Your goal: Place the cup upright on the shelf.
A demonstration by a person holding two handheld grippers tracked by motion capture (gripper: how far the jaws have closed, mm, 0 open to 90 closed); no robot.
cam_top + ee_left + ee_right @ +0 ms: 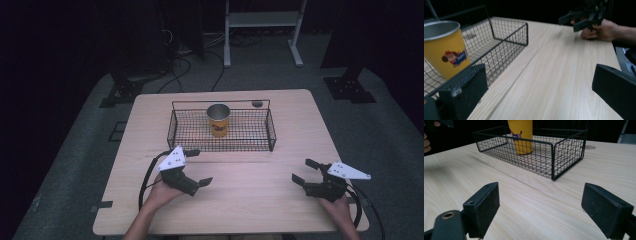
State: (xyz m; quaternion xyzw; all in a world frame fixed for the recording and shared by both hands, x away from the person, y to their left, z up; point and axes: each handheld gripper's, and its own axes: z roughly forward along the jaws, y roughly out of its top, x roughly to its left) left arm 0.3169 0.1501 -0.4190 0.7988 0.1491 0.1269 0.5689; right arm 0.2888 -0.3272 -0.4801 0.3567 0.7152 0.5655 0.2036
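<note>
My left fingers (464,92) and right fingers (484,207) hang spread and empty; ahead, the yellow cup (218,120) in the basket (270,131) likely needs grasping next.

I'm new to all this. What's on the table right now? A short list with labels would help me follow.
Table: pale wood table
Basket: black wire basket, toward the table's far side
Cup: yellow cup with a printed picture, upright inside the basket
Left gripper: left gripper, jaws open, holding nothing, near the basket's front left corner
Right gripper: right gripper, jaws open, holding nothing, apart from the basket
Hands: one hand behind each gripper, at the near edge
</note>
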